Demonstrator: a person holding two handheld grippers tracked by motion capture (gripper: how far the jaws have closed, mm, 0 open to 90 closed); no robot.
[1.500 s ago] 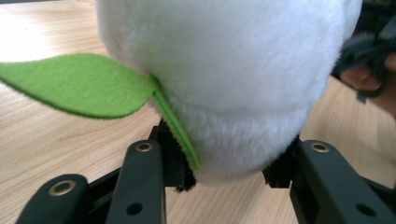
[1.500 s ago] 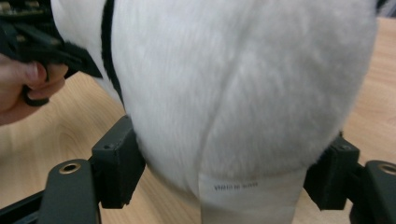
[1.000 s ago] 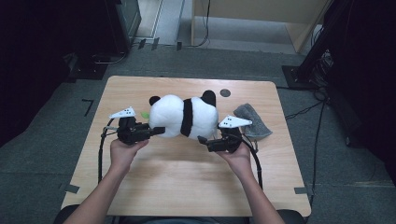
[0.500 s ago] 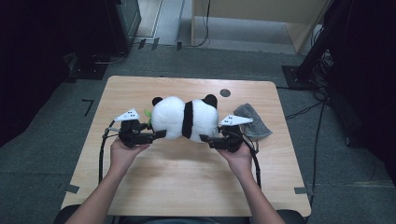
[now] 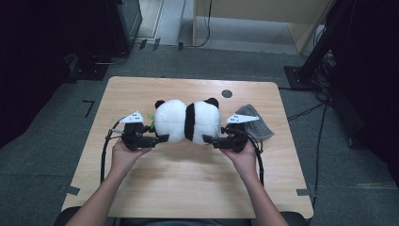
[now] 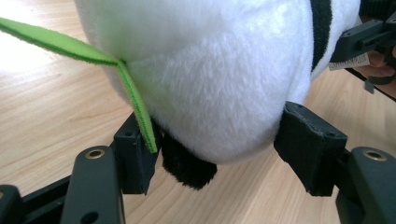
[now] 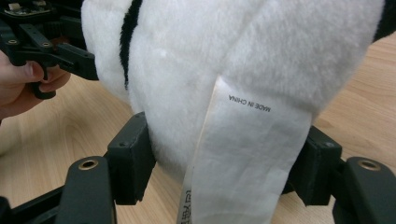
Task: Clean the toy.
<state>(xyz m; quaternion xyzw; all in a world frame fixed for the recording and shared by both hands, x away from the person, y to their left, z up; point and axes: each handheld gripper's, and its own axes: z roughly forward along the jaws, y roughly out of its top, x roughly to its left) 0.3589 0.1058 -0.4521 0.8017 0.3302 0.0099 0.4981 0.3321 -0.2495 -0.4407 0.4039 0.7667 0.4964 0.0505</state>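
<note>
Panda's white tag (image 7: 243,154): "MADE IN CHINA".

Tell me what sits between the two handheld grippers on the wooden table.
The black-and-white plush panda fills the stretch between the left gripper and the right gripper in the high view; each gripper's jaws have just been opening around one end.

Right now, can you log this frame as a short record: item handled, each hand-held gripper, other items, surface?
item handled: plush panda, lying across the table middle
left hand-held gripper: at the panda's left end, jaws have just been opening, plush and a green felt leaf between them
right hand-held gripper: at the panda's right end, jaws have just been opening, plush and a white sewn-in label between them
other items: grey cloth right of the panda
surface: wooden table
</note>
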